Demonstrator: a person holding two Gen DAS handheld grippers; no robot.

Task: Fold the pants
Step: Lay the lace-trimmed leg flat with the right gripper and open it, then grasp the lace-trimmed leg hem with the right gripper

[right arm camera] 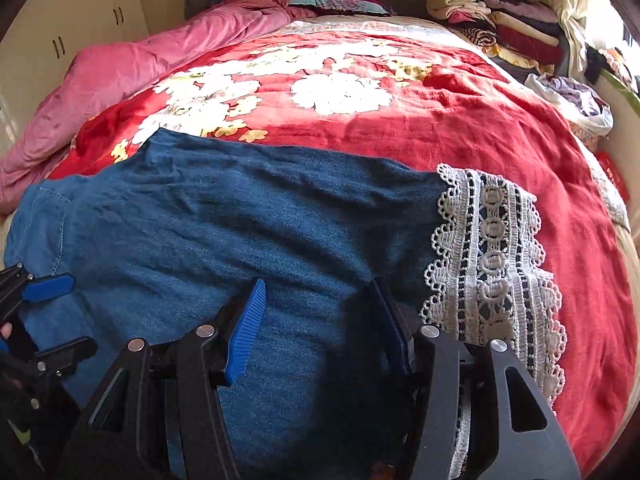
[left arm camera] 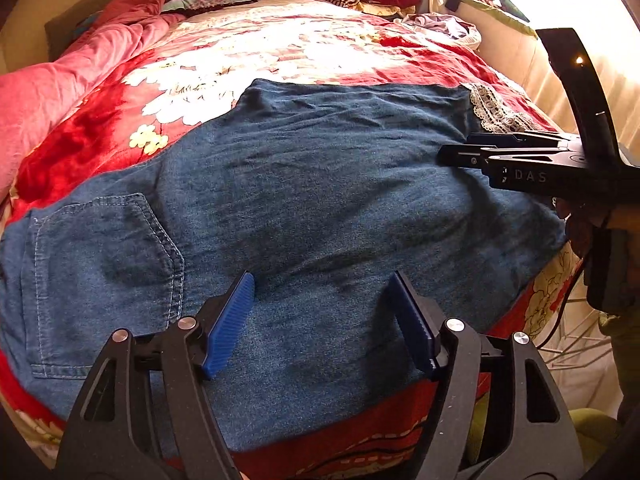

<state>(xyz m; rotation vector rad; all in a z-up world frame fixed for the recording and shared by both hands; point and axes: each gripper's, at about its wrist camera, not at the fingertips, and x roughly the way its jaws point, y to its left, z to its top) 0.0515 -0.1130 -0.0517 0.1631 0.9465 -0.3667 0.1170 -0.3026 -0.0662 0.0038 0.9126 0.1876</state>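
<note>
Blue denim pants [left arm camera: 312, 184] lie spread flat across a red floral bedspread [left arm camera: 360, 52]. In the left wrist view a stitched back pocket [left arm camera: 104, 272] lies at the left. My left gripper [left arm camera: 323, 278] is open over the near edge of the pants, with nothing pinched between its blue pads. My right gripper [left arm camera: 454, 147] comes in from the right, over the leg end. In the right wrist view the pants [right arm camera: 224, 220] end in a white lace hem [right arm camera: 496, 264]. There my right gripper [right arm camera: 319, 282] stands open just left of the lace. My left gripper [right arm camera: 84, 314] shows at the lower left.
A pink duvet [right arm camera: 132, 80] is bunched along the left side of the bed. Stacks of folded clothes [right arm camera: 504, 20] and a loose heap [right arm camera: 572, 100] sit at the far right corner. A patterned pillow [left arm camera: 208, 0] lies at the head. Wardrobe doors [right arm camera: 60, 40] stand at the far left.
</note>
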